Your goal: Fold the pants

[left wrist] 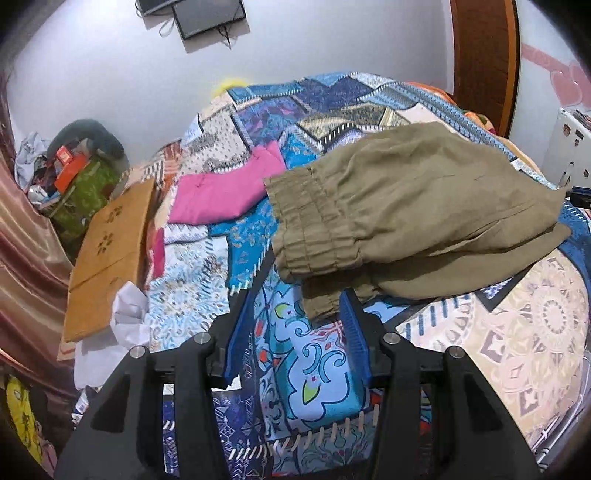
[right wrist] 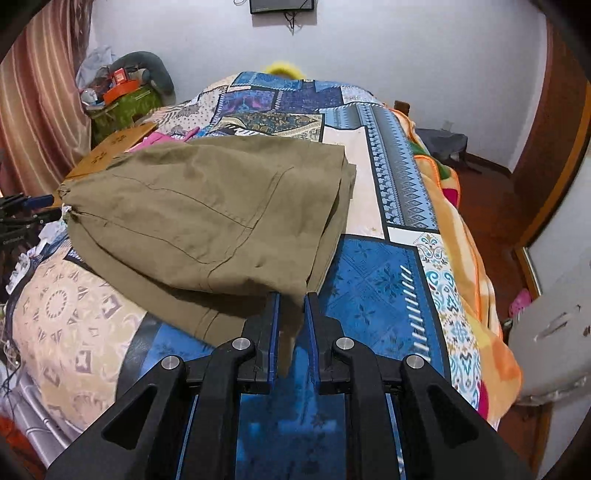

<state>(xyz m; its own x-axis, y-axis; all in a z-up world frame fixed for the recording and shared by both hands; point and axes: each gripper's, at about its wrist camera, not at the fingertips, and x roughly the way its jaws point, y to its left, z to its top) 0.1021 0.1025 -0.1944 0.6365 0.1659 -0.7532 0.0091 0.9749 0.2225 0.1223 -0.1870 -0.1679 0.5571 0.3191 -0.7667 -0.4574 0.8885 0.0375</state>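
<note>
Right wrist view showed my right hand-held gripper [right wrist: 291, 299] pinching the folded olive-green cotton pants [right wrist: 207, 206], the left hand-held gripper [left wrist: 295, 306] spread apart beside them; next, I judged, another fold.

A bed [right wrist: 373, 280] covered in a blue patchwork spread is set against a plain white wall [right wrist: 406, 48], on which a dark framed screen [right wrist: 282, 5] is hung. A striped reddish curtain [right wrist: 40, 92] is seen at one side — a brown wooden door [left wrist: 484, 62] at the other — with reddish floor [right wrist: 487, 206] beside the bed.
</note>
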